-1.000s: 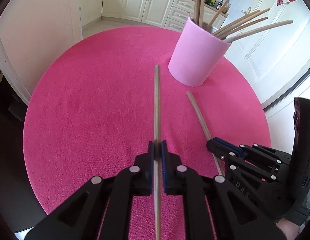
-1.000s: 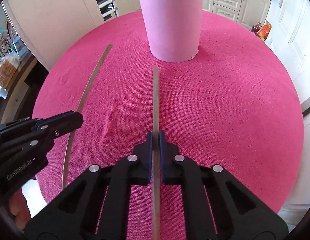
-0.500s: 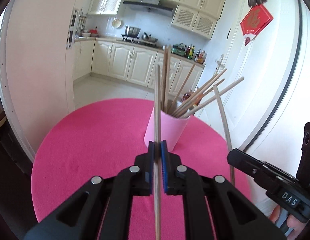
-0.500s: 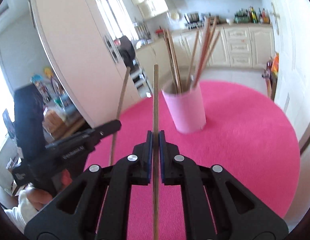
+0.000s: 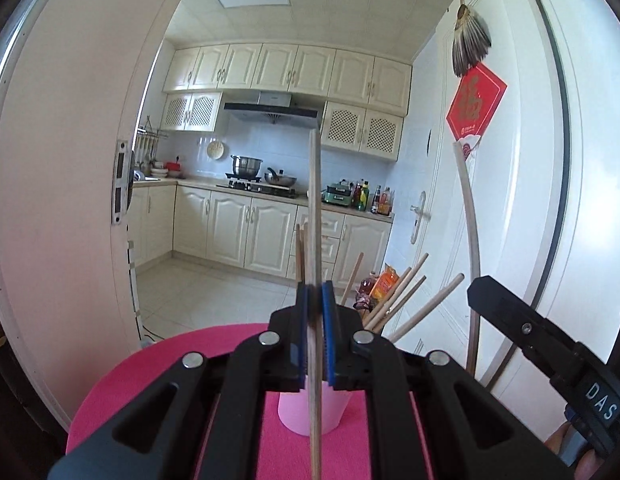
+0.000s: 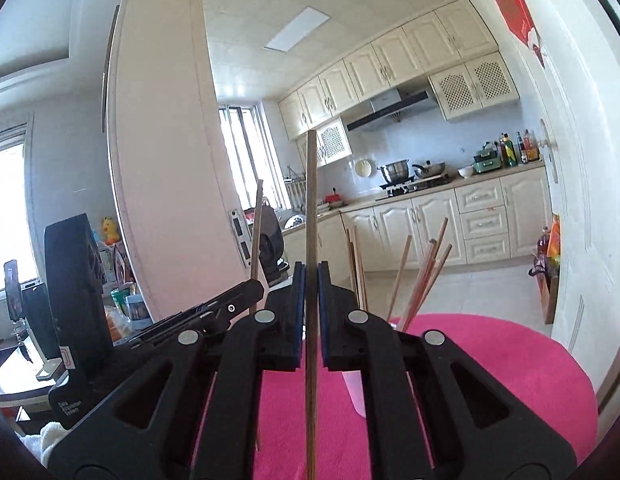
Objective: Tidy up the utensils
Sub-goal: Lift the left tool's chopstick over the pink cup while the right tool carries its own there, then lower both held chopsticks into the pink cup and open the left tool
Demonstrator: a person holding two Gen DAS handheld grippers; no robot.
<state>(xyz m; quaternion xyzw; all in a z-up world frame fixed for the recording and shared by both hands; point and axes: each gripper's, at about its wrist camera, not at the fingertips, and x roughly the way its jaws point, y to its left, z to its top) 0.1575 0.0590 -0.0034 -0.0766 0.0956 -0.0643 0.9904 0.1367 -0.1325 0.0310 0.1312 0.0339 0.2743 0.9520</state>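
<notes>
My left gripper [image 5: 314, 300] is shut on a wooden chopstick [image 5: 314, 200] that stands upright through its pads. My right gripper [image 6: 308, 280] is shut on a second chopstick [image 6: 311, 200], also upright. A pink holder cup [image 5: 298, 412] with several chopsticks [image 5: 405, 300] leaning in it stands on the pink round table [image 5: 150, 368], just ahead and below the left gripper. In the right wrist view the cup [image 6: 355, 392] is mostly hidden behind the fingers, its chopsticks [image 6: 425, 272] sticking up. Each view shows the other gripper beside it: the right one [image 5: 481, 284], the left one [image 6: 256, 286].
A kitchen with cream cabinets [image 5: 246, 232] and a stove lies beyond the table. A white door [image 5: 509, 184] with a red decoration stands at the right. A white wall panel [image 6: 162, 160] and a cluttered side table [image 6: 122, 304] are at the left.
Both grippers rose off the table with their chopsticks and tipped up from pointing down to near level. The cup now sits low in both views.
</notes>
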